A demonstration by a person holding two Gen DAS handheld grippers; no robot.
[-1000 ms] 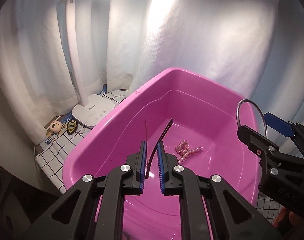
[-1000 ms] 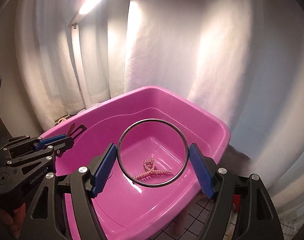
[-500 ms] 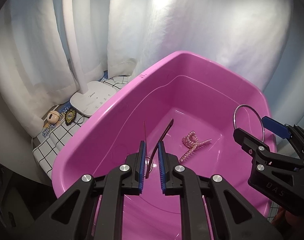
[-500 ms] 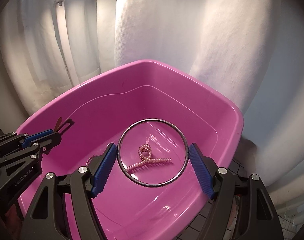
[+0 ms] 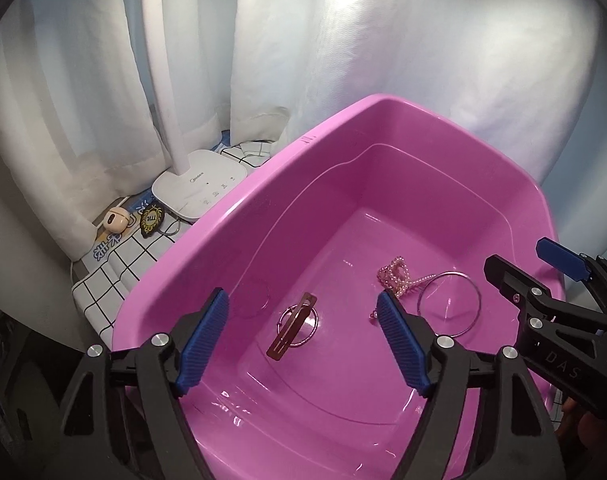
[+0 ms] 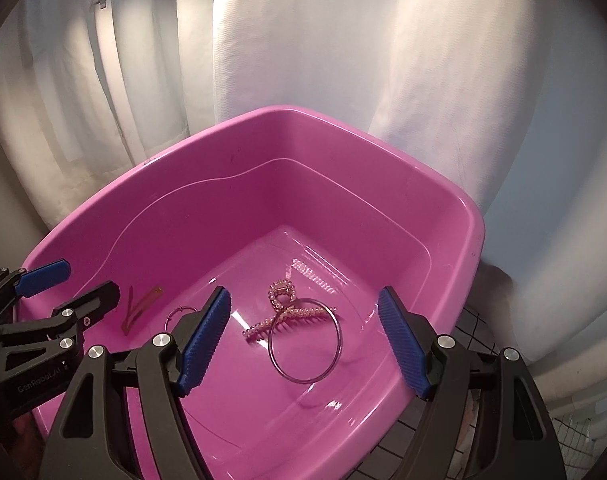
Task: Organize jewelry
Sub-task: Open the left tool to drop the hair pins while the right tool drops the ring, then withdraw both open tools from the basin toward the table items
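Change: you drop hair clip (image 5: 292, 331) and big ring (image 6: 305, 340) into tub (image 6: 263, 117) | left hand-held gripper (image 5: 303, 342) and right hand-held gripper (image 6: 304, 340): both wide, empty | next: more jewelry.

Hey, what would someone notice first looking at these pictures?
The big pink tub fills both views. On its floor lie a pearl hair claw with a large metal ring overlapping it, and off to the left a brown hair clip across a smaller ring. The left gripper and right gripper hang open above, holding nothing.
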